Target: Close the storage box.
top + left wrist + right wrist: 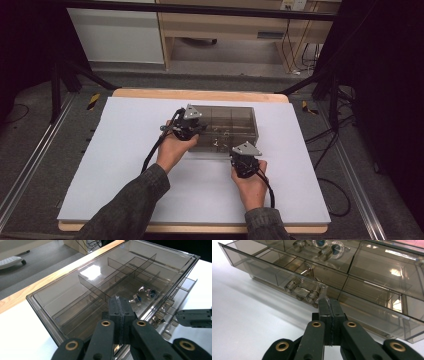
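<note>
Right gripper view puts your right claw (329, 305) with jaws pressed flat together, tips pinching the small clear tab at the front of a drawer (294, 287) of the smoked-plastic organizer box (384, 267). That drawer sits dead ahead of the claw, slid partly out toward you, its long axis running across the claw's line, with metal clips (303, 291) lying inside just beyond the tips. From the high view, your left claw (192, 131) rests on the box's near left top (240, 120), also fully closed with nothing between its jaws, apparently steadying it on the white table (125, 150). The right hand is the nearer one to the drawer front, so the pull likely runs straight back toward you along the claw's own axis.
</note>
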Motion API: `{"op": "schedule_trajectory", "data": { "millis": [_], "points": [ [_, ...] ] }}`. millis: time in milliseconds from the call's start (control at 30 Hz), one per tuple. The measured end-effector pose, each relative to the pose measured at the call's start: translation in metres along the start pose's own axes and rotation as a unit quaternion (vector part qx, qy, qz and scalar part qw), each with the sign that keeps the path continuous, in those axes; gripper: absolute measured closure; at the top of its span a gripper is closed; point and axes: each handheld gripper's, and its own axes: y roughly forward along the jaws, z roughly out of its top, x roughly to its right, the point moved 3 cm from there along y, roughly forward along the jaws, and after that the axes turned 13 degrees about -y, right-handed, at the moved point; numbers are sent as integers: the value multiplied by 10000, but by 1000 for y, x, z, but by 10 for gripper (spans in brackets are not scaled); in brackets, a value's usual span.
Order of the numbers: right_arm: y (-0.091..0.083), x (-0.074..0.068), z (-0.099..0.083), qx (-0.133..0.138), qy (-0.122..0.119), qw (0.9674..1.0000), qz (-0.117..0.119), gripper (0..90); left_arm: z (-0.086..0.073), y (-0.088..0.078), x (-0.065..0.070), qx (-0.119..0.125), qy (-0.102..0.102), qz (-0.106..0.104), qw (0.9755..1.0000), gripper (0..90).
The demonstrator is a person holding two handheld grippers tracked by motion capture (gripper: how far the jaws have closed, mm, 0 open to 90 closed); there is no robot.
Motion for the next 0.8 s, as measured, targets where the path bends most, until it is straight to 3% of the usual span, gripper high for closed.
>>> {"op": "schedule_trajectory", "data": {
  "millis": [567,800],
  "points": [
    [13,11,7,32,120,9998,-128,900,-1,-1,1,-1,37,7,10000,900],
    [14,9,7,40,117,9998,-125,900,-2,-1,2,63,7,4,10000,900]
  ]
}}
